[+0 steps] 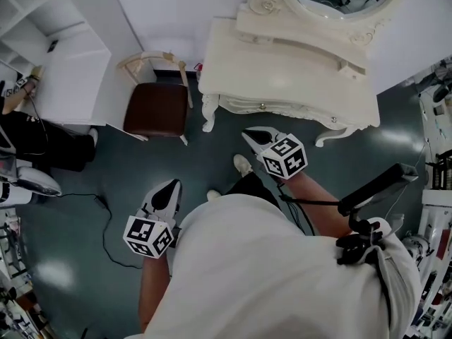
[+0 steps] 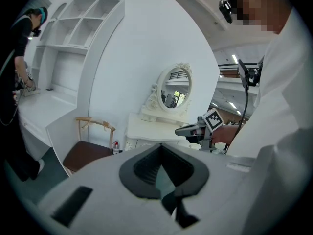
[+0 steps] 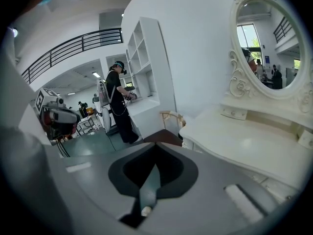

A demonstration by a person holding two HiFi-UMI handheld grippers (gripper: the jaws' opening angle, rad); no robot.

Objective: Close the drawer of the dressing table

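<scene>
Both claws pinched together and empty, facing the dressing table (image 1: 282,62).
The drawer (image 1: 289,109) sits under the tabletop's near edge, near the right gripper (image 1: 251,135); the left gripper (image 1: 171,186) hangs well apart. It looks like stiff, light painted wood, so I'd push flat on the front between its 2 knobs (image 1: 262,106).
</scene>
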